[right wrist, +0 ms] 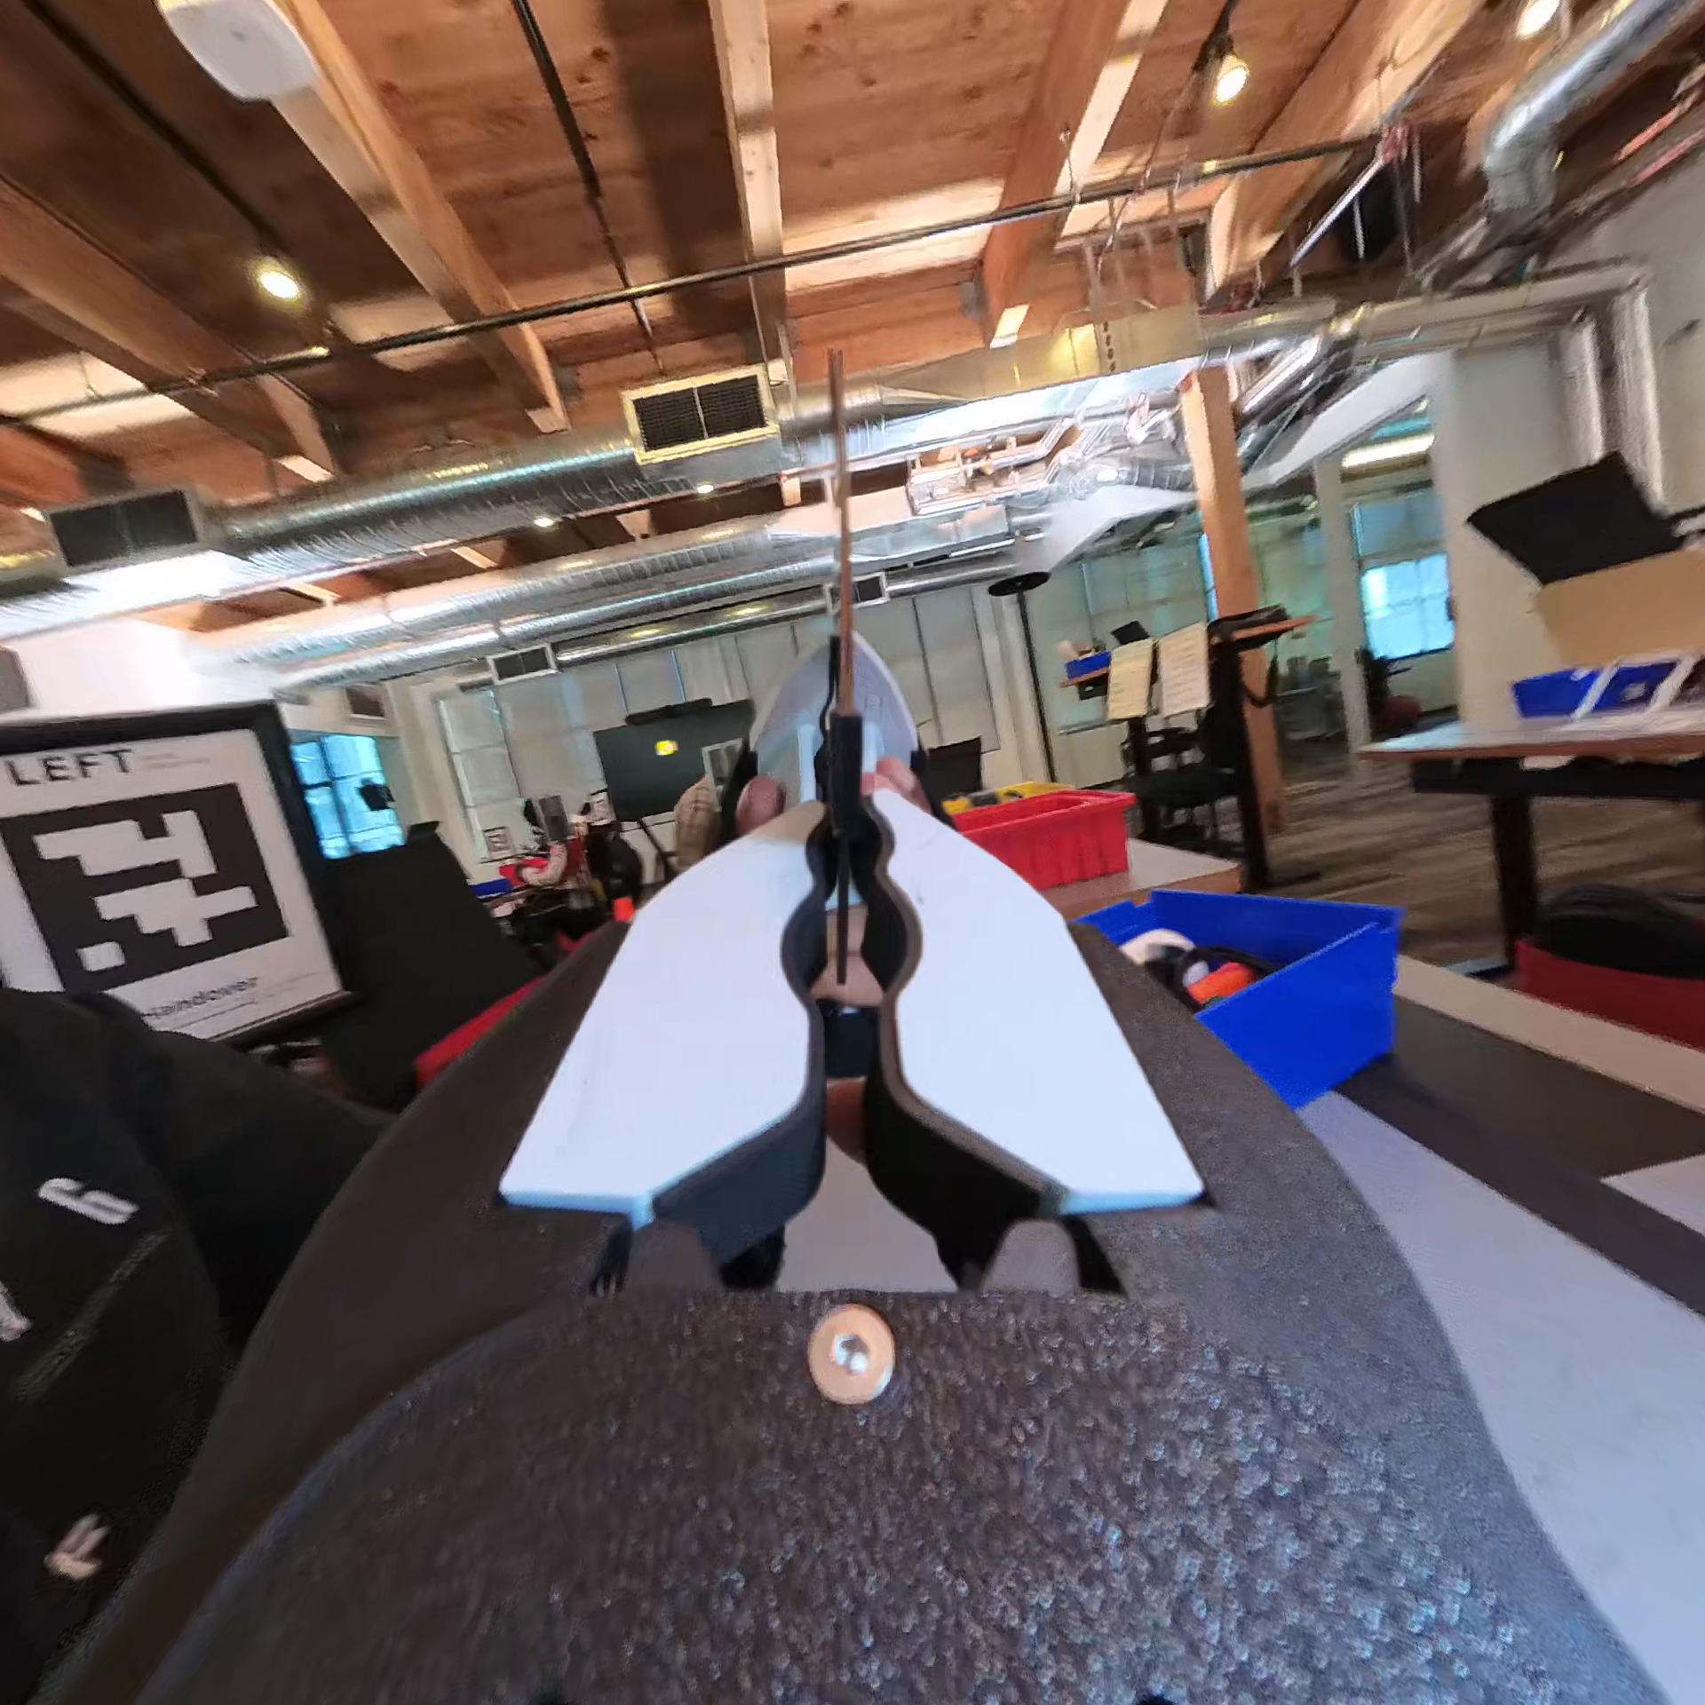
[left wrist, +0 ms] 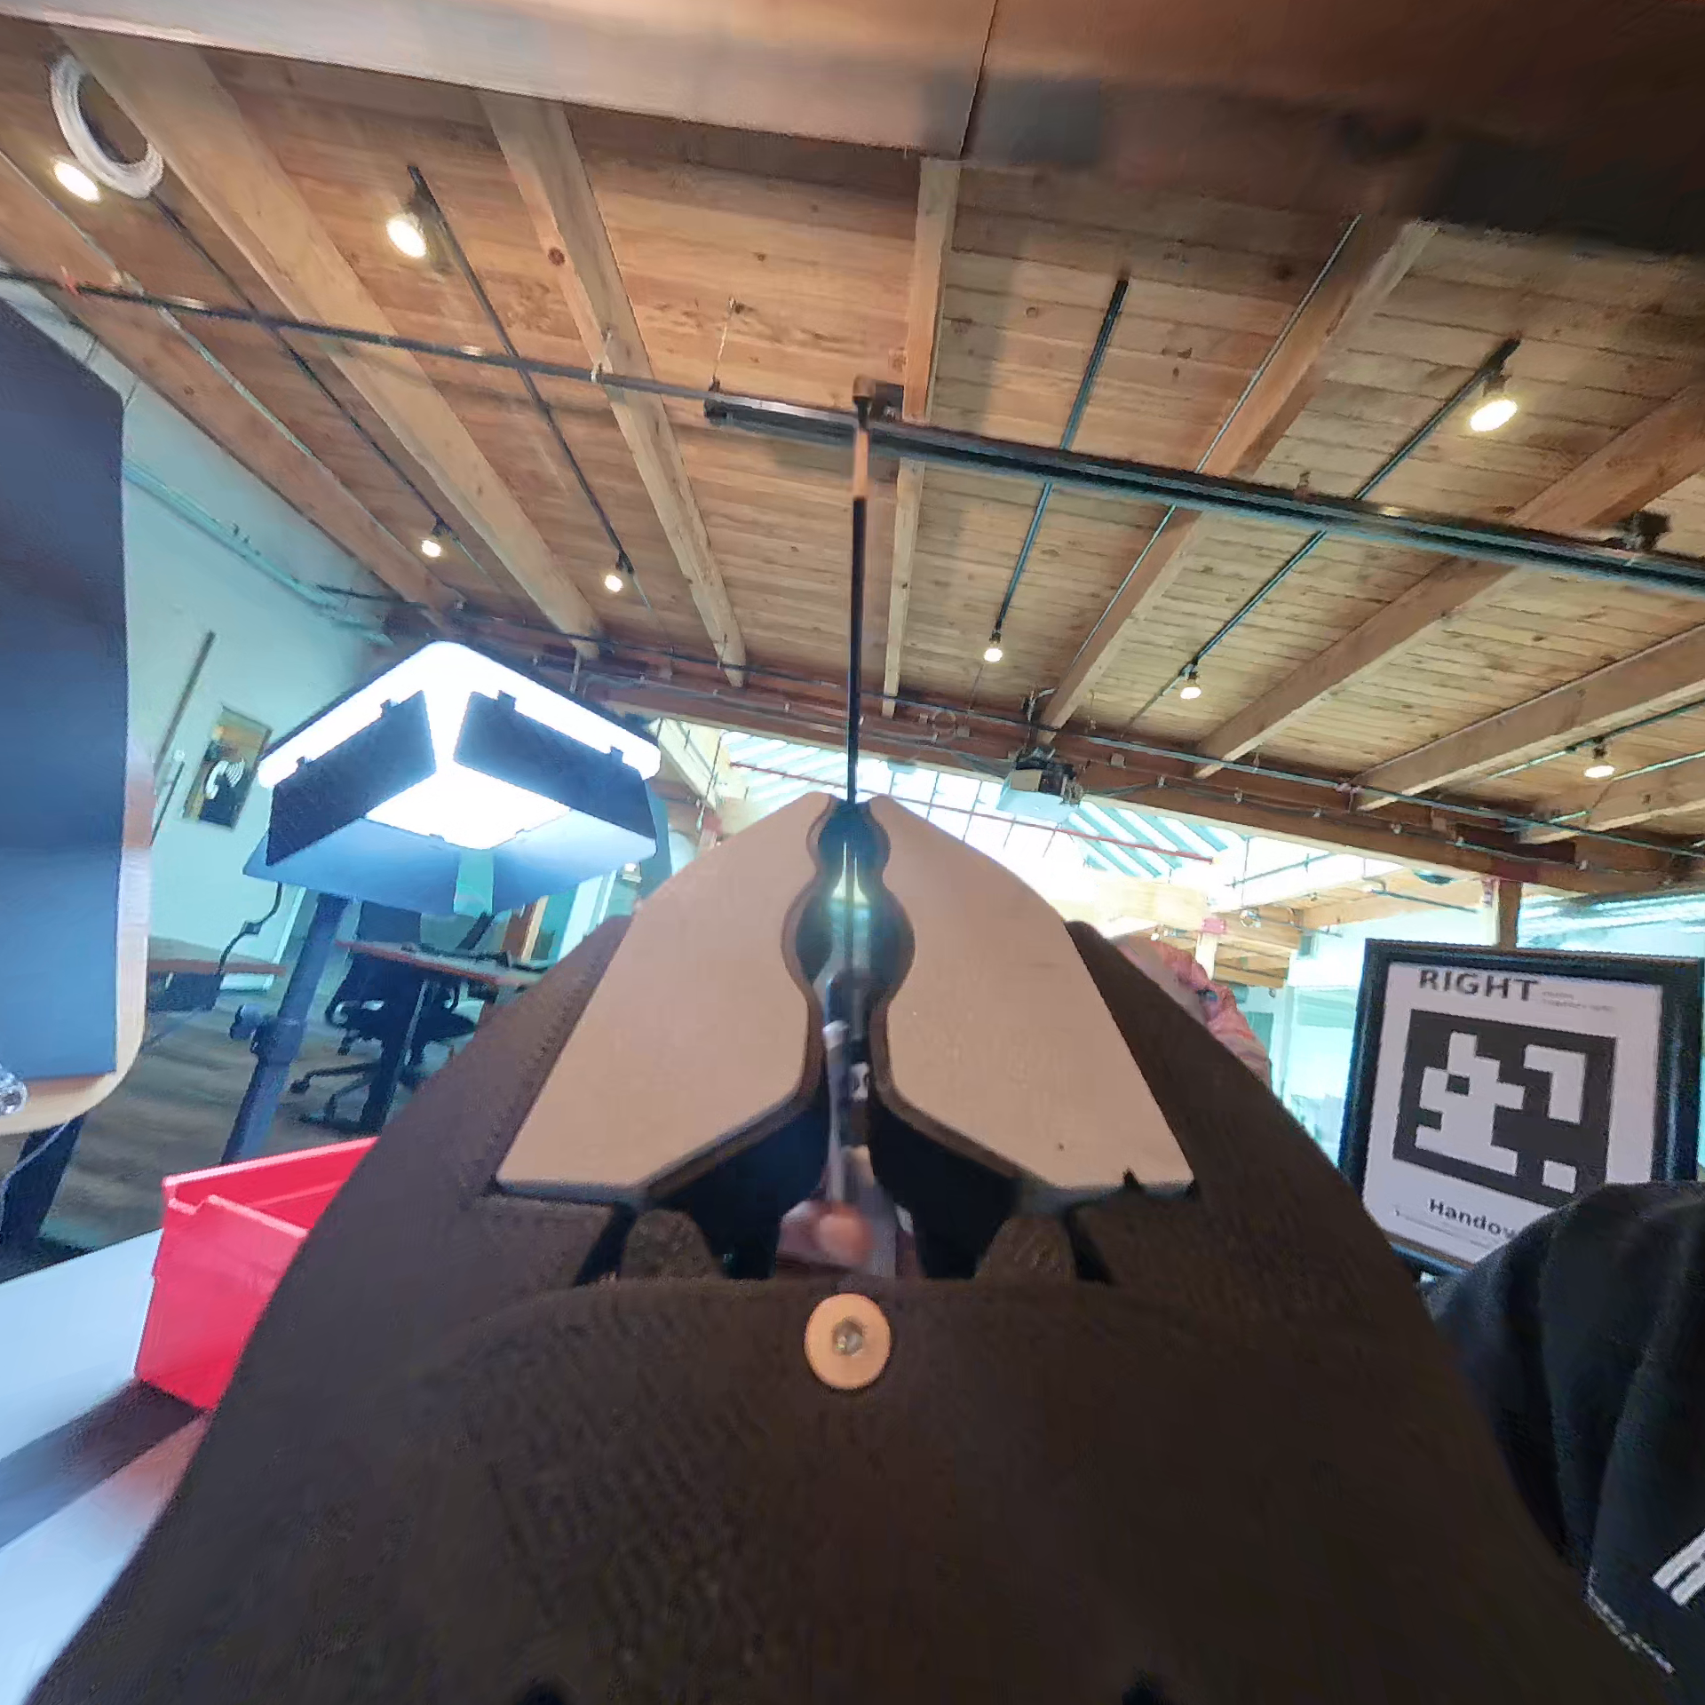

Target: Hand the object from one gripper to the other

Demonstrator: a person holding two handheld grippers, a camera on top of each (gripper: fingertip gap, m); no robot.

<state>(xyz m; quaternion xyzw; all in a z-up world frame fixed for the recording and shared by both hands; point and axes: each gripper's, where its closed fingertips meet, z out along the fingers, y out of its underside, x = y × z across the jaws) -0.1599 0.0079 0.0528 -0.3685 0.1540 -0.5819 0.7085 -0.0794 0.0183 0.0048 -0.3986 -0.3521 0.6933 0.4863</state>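
The object is a thin tool with a black handle and a long slim shaft [left wrist: 856, 646]. My left gripper [left wrist: 851, 812] is shut on its handle, and the shaft sticks out past the fingertips toward the ceiling. In the right wrist view the same tool [right wrist: 841, 554] stands between my right gripper's fingertips [right wrist: 844, 816], which are closed on its black part. The left gripper's pale fingers [right wrist: 798, 729] show just beyond, with a hand [right wrist: 761, 803] around them. Both grippers are tilted upward.
A red bin [left wrist: 221, 1292] sits at the left on a white table [left wrist: 55, 1338]. A blue bin [right wrist: 1292, 996] and another red bin [right wrist: 1052, 830] lie to the right. Framed marker boards [left wrist: 1513, 1098] [right wrist: 157, 876] and a person's dark clothing [right wrist: 111, 1199] are close by. The gap from one gripper's tips to the other's is roughly 10 centimeters.
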